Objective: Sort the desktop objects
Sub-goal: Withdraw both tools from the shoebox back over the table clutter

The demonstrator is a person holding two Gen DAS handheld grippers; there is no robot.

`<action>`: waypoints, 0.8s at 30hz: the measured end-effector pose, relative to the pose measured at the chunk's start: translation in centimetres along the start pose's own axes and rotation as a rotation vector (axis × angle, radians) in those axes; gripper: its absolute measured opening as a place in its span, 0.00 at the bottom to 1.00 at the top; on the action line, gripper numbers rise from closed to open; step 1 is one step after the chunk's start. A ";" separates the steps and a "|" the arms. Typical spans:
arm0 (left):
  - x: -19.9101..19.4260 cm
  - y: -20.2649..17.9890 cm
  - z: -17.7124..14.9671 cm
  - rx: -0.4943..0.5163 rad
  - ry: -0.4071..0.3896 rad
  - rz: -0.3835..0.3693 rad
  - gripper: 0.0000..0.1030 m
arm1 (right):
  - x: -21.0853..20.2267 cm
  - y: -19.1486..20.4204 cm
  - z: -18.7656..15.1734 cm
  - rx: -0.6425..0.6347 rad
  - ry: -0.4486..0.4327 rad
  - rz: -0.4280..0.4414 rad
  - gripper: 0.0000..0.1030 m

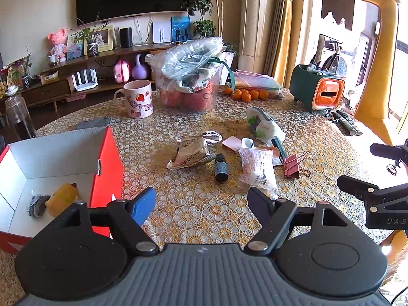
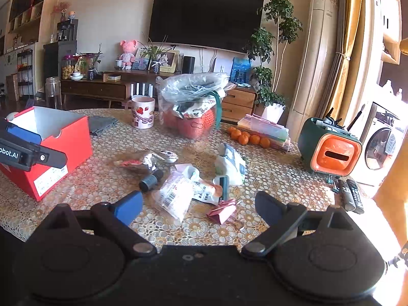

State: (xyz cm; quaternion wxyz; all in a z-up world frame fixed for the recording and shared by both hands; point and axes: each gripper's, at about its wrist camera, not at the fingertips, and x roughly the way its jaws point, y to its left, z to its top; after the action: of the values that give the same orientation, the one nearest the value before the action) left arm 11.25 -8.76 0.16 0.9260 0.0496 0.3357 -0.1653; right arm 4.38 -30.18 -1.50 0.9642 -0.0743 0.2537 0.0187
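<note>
The desk (image 1: 318, 137), covered by a patterned lace cloth, fills the middle of both views. The red box (image 1: 107, 168) stands at the lower left of the left wrist view, open on top; a yellow toy (image 1: 63, 199) and a small dark thing (image 1: 37, 204) lie already on its floor. So the sorting seems to be in progress, with the pile in the centre of the frame not yet touched.

In this pile, the white snack packet (image 1: 257, 168) lies with its long axis running from upper left to lower right, its lower end just beside the right finger of the left gripper (image 1: 201, 204). The silver foil packet (image 1: 190, 154) lies left of it, tilted. The pink binder clip (image 1: 293, 165) sits at the right of the pile, handles pointing to upper right. The small dark bottle (image 1: 220, 168) lies on its side, long axis nearly vertical in the frame, one round end toward the camera; which end is the cap I cannot tell.

The left gripper hangs wide open and holds nothing. The right gripper (image 2: 199, 207) is also wide open and empty, above the clip.

I judge the next move is to choose one item, lower the open jaws across its short axis, and close.
</note>
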 end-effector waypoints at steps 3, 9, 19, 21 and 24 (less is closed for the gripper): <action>1.7 -0.6 0.2 0.007 0.009 0.007 0.76 | 0.9 -1.0 -0.4 -0.006 0.006 -0.008 0.92; 5.6 -1.0 0.7 0.011 0.027 0.025 0.76 | 3.4 -2.7 -1.4 -0.023 0.023 0.001 0.92; 12.1 -2.2 1.4 0.062 0.060 0.068 0.76 | 8.7 -4.7 -2.7 -0.045 0.069 0.024 0.90; 13.3 -2.2 1.5 0.069 0.063 0.069 0.76 | 9.8 -4.8 -3.0 -0.057 0.077 0.043 0.90; 14.9 -2.2 1.7 0.069 0.068 0.070 0.76 | 11.0 -5.2 -3.3 -0.077 0.070 0.083 0.90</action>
State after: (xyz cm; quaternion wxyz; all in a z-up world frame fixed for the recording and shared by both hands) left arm 22.28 -15.20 -8.01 0.9171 0.0988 0.3589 -0.1426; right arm 12.74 -35.87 -9.10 0.9496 -0.1012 0.2892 0.0657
